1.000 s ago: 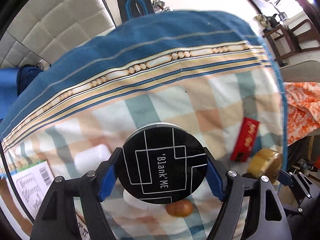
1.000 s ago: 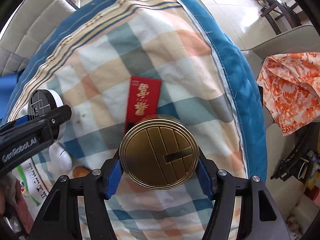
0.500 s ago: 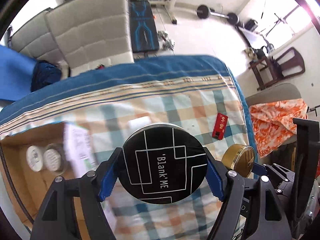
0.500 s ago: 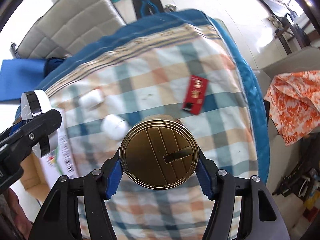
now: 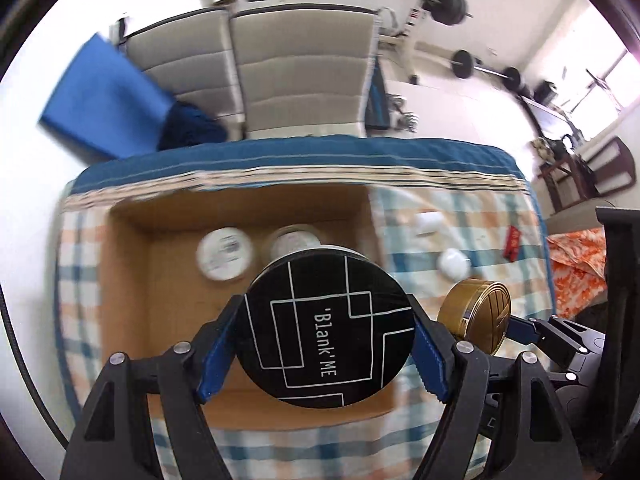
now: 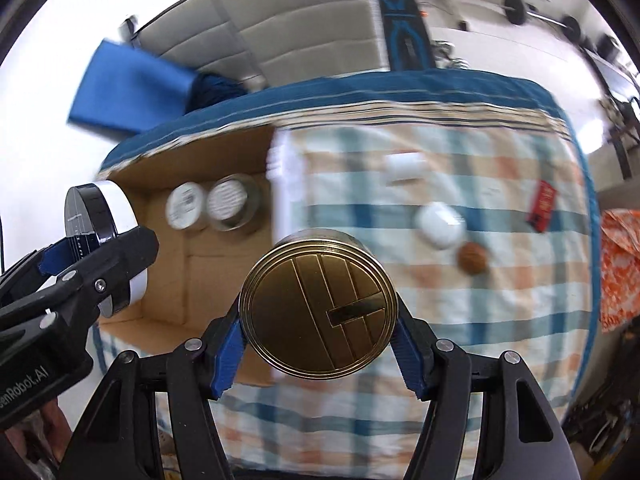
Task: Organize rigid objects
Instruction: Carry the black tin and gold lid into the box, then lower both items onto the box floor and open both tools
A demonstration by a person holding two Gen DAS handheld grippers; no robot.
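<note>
Claws clamped on black tin [image 5: 328,332] and gold tin [image 6: 319,311] above cardboard box [image 5: 128,280]; transport step, lowering inside probably next.

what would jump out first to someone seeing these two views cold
Each gripper clamps a round tin: the left gripper holds a black tin lettered 'Blank'ME, the right gripper a gold tin, both held above a plaid-covered table. Below them, at the table's left, an open cardboard box already holds two white-lidded jars, while white cases, a brown ball and a red packet lie loose on the cloth to the right.
</note>
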